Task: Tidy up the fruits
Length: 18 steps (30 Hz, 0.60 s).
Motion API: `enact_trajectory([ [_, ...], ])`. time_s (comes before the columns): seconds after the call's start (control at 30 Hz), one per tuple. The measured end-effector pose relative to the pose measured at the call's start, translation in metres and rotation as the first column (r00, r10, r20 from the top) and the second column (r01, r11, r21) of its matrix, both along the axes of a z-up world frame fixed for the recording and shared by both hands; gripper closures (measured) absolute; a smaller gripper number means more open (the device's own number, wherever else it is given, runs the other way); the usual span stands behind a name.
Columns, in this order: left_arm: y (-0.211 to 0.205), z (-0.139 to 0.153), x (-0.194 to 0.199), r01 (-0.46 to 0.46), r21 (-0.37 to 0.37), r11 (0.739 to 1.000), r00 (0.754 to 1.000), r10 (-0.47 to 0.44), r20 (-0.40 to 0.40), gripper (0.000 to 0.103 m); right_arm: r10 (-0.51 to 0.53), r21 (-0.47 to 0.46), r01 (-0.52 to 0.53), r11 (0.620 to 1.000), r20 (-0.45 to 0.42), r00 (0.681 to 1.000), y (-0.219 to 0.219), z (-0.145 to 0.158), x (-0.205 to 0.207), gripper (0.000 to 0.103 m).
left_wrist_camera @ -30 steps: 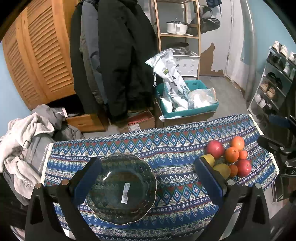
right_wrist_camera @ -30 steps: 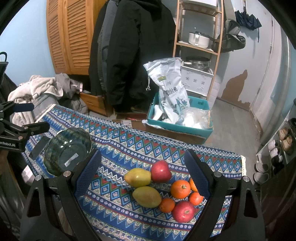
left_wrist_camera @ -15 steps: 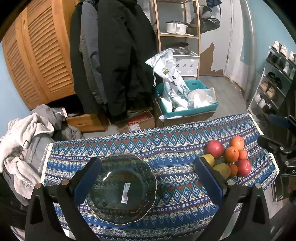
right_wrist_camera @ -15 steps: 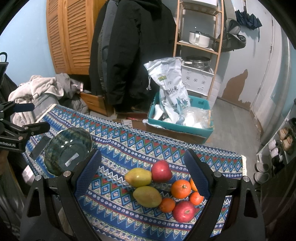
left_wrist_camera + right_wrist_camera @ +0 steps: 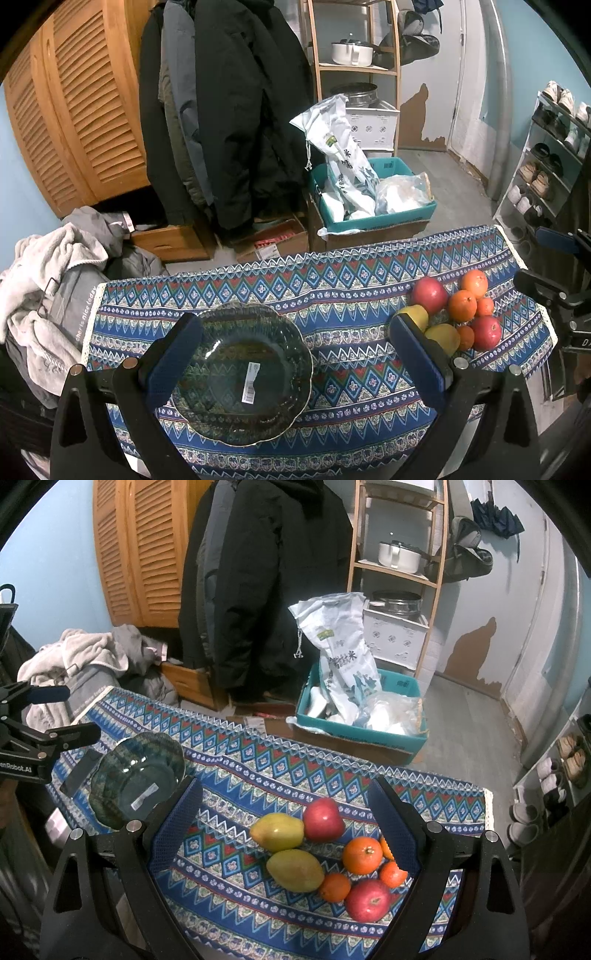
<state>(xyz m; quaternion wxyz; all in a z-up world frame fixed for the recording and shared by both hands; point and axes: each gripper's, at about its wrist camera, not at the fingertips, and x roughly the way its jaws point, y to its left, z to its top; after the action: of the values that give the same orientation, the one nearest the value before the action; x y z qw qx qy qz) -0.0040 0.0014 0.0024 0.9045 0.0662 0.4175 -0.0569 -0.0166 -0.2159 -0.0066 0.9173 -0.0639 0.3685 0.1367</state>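
Nothing has shifted: both the left gripper (image 5: 295, 363) and right gripper (image 5: 284, 830) hover spread apart and empty, fruits (image 5: 321, 853) untouched, glass bowl (image 5: 240, 373) unfilled.

We hold our left gripper (image 5: 295, 360) level and facing forward, its two blue-padded fingers (image 5: 173, 360) spread wide with nothing between them. Our right gripper (image 5: 291, 825) sits in the same pose, jaws parted wide and gripping nothing, its pads (image 5: 393, 829) angled outward. From the right wrist view, the left gripper shows at the far left edge; from the left wrist view, the right one shows at the far right edge.
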Motion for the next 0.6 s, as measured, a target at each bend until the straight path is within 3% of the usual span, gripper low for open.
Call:
enact_trajectory([
  [0.6,0.0009,-0.0028,0.0005,0.000,0.000,1.000,1.000,0.000,-0.006,0.000,0.003,0.006,-0.003,1.000,-0.008,1.000,-0.0008,-0.0004,0.0009,0.013],
])
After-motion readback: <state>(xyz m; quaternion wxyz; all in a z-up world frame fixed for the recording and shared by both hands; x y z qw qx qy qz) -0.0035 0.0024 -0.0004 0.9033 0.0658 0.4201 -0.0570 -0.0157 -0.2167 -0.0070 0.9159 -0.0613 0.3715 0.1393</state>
